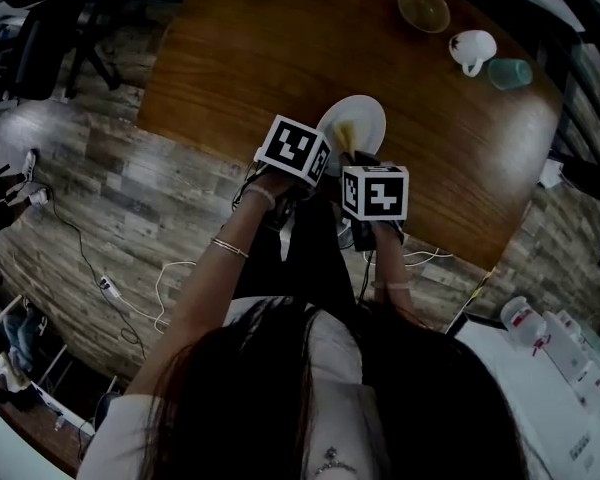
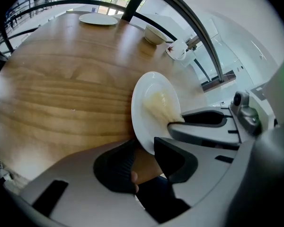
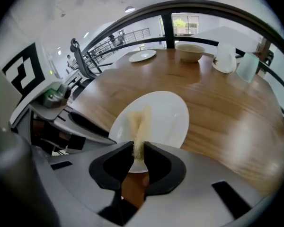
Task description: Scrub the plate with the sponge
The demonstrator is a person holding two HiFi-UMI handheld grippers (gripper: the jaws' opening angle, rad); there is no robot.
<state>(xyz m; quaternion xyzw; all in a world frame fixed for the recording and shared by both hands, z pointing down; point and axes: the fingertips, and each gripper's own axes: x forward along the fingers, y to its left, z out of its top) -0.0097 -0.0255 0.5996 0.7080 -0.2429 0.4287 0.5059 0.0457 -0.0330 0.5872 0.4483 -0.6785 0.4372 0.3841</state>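
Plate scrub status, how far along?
Done: left gripper clamps the plate by its rim; right gripper grips the sponge. In hand: the sponge rests on the plate's face, mid-scrub by the look. Left: a yellowish patch beside the sponge, smear or blur, so scrubbing looks unfinished.

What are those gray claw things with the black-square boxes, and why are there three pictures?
A person holds a two-jaw grabber in each hand, and the patterned boxes are part of the grabbers. One picture comes from a camera on the person's head, looking down. The other two come from cameras riding on the grabbers. The left gripper pinches the rim of the white plate. The right gripper squeezes a thin yellow sponge over it. The wooden table also holds another plate, a bowl, a white mug and a greenish cup.
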